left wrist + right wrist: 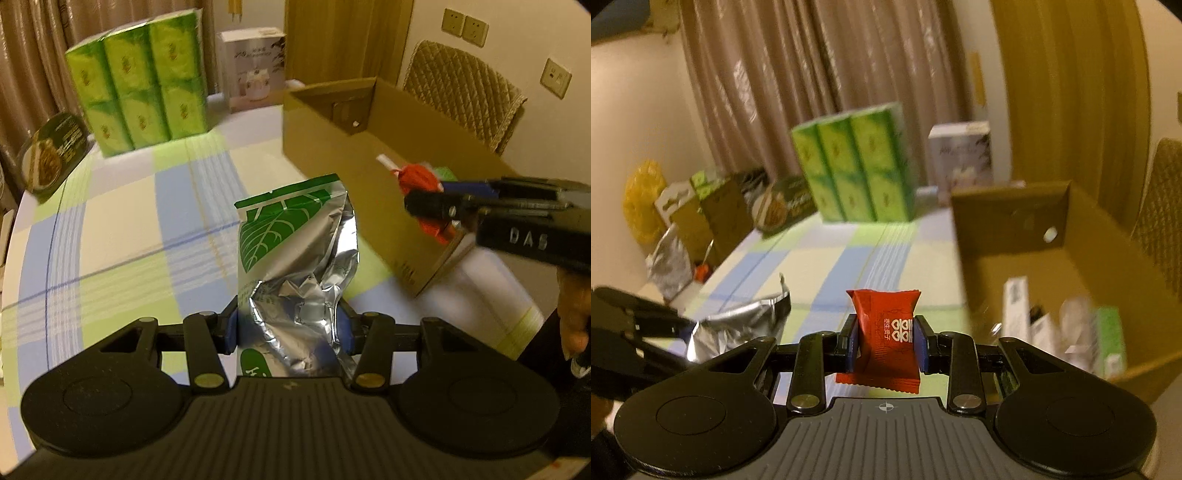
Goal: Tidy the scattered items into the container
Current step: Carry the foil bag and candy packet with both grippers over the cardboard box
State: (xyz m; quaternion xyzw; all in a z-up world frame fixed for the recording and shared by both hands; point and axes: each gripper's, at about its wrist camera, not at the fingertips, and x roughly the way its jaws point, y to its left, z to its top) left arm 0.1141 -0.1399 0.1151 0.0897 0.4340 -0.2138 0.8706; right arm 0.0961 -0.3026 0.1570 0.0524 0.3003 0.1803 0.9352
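My left gripper [290, 326] is shut on a crumpled silver foil pouch [295, 251] with a green leaf print, held upright above the checked tablecloth. The same silver pouch [738, 325] shows at the lower left of the right wrist view. My right gripper [886, 349] is shut on a small red candy packet [884, 339] with white characters. In the left wrist view the right gripper [428, 201] carries that red packet [419, 181] over the near end of the open cardboard box [332, 147]. Inside the cardboard box [1012, 229] lie several small packages.
A green multipack of tissues [138, 88] and a white product box [255, 66] stand at the table's far side. A round food package [51, 151] leans at the left edge. A quilted chair back [465, 88] rises behind the box. A hand [572, 317] holds the right gripper.
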